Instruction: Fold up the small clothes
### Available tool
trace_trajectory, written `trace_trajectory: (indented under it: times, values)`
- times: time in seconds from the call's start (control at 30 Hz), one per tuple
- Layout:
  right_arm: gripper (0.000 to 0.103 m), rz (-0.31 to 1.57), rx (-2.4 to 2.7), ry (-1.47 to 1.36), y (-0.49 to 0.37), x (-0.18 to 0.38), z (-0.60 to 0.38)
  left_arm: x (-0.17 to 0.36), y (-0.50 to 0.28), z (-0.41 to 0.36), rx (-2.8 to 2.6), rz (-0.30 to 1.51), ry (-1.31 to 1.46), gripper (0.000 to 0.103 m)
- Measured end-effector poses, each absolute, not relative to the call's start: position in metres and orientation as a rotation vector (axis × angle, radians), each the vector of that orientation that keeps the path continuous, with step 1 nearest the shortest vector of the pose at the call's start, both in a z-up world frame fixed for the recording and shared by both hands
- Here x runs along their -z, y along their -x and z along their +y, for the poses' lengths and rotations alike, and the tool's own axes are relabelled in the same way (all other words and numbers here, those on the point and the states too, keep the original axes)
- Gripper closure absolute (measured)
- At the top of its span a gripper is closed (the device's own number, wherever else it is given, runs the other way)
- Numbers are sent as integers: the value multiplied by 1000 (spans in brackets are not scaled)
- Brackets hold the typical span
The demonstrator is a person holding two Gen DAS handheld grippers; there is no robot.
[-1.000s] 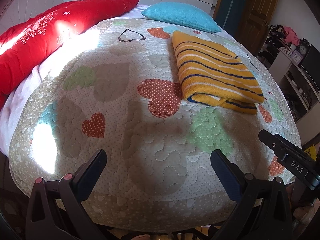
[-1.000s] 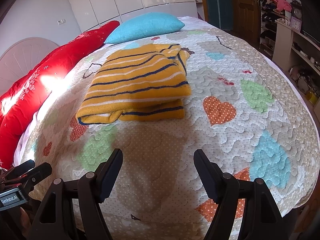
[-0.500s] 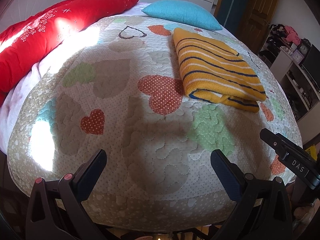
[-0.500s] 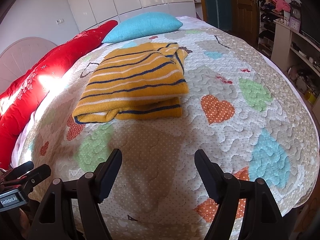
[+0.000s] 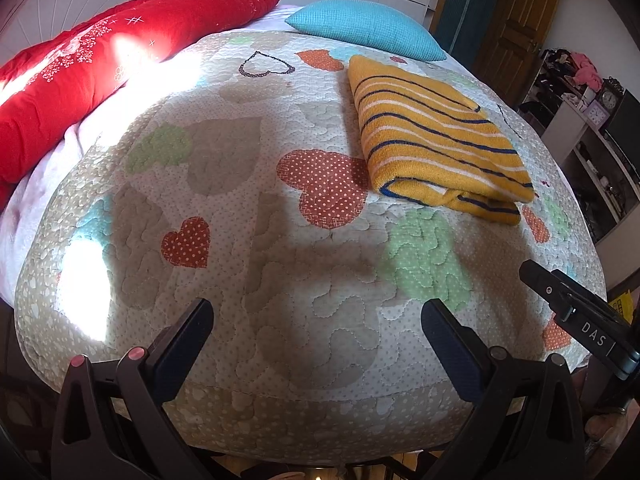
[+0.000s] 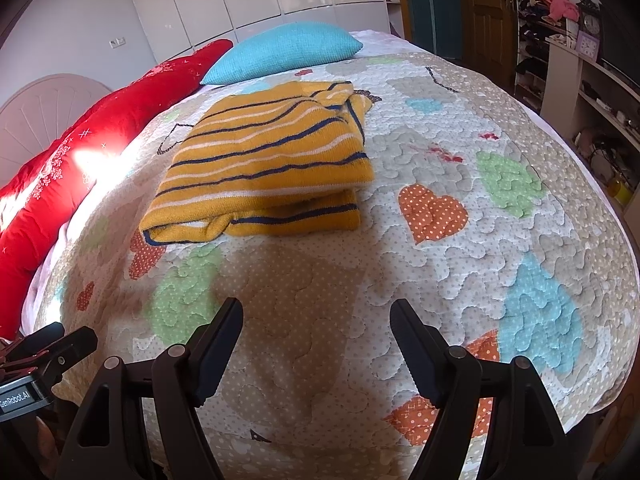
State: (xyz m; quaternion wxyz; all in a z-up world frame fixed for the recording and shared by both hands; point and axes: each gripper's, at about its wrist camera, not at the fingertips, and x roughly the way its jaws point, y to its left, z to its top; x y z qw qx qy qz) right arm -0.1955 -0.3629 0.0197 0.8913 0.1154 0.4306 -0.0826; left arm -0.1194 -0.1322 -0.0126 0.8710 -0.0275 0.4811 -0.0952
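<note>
A yellow knitted garment with blue and white stripes [image 5: 436, 144] lies folded in a flat rectangle on the heart-patterned quilt [image 5: 248, 208]; it also shows in the right wrist view [image 6: 268, 168]. My left gripper [image 5: 316, 320] is open and empty above the quilt's near edge, well short and left of the garment. My right gripper [image 6: 316, 320] is open and empty, hovering near the quilt's front edge, below the garment. The right gripper's body shows at the left wrist view's right edge [image 5: 580, 320].
A red bolster [image 5: 100, 64] lies along the left side of the bed. A turquoise pillow [image 5: 364, 28] sits at the far end. Shelves with clutter [image 6: 592, 92] and a wooden door [image 6: 488, 12] stand at the right.
Both grippers have drifted slightly; the garment sits a touch lower and nearer in both views. The jaws stay open and the garment has not moved on the quilt.
</note>
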Motion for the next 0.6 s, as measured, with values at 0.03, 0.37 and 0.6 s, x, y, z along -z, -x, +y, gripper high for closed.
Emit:
trace_trajectory:
  times: [0.03,0.37,0.6]
  values:
    - [23,893,172,-239,196,-20,-363,13,119,-132,199,1007,56,0]
    - [22,886,174,-230,198,-22,-359,13,120,-133,210,1008,65,0]
    - [22,864,183,-235,200,-25,-364,14,116,-138,217,1012,61,0]
